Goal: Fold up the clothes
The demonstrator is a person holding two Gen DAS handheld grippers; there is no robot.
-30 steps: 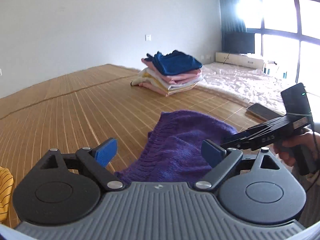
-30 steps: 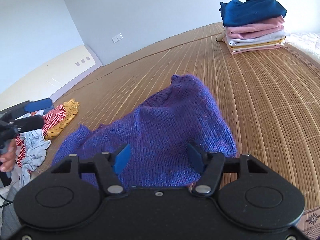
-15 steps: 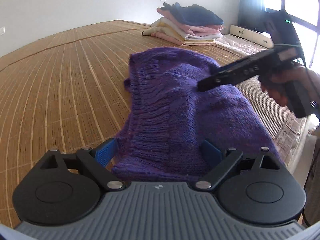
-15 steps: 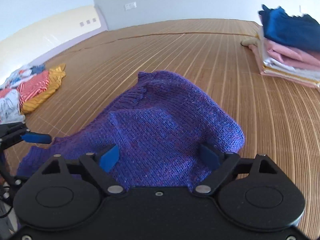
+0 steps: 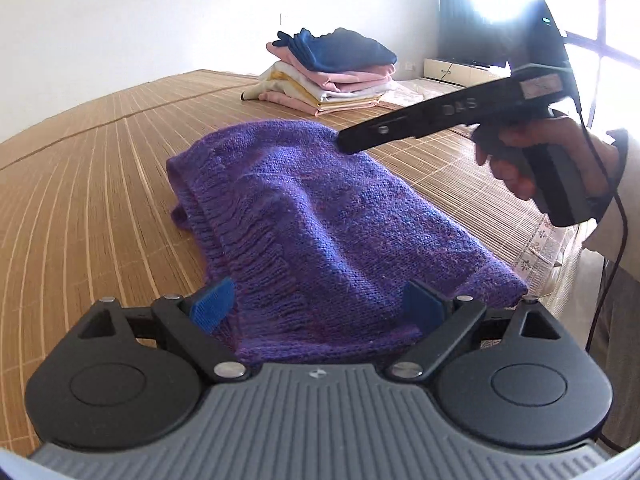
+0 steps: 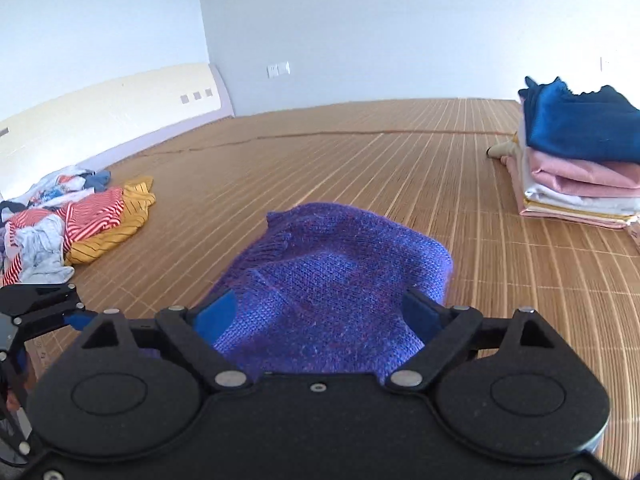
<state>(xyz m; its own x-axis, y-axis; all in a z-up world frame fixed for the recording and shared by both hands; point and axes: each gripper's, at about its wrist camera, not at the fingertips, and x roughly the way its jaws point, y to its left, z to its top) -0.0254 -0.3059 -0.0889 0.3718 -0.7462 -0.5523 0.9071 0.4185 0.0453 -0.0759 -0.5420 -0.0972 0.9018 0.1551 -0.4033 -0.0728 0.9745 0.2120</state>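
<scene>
The left gripper [image 5: 318,306] is standing with its blue-padded fingers spread wide, the near hem of the purple knitted sweater [image 5: 320,216] lying between them, not clamped. The right gripper [image 6: 320,314] is likewise gaping wide over the sweater's other near edge. The sweater is lying folded on the woven bamboo mat [image 6: 380,152]. A hand [image 5: 532,156] is gripping the right tool's handle. Beyond, a stack of folded garments [image 5: 332,72] is resting on the mat; a heap of unfolded striped clothes [image 6: 68,220] is lying at left.
</scene>
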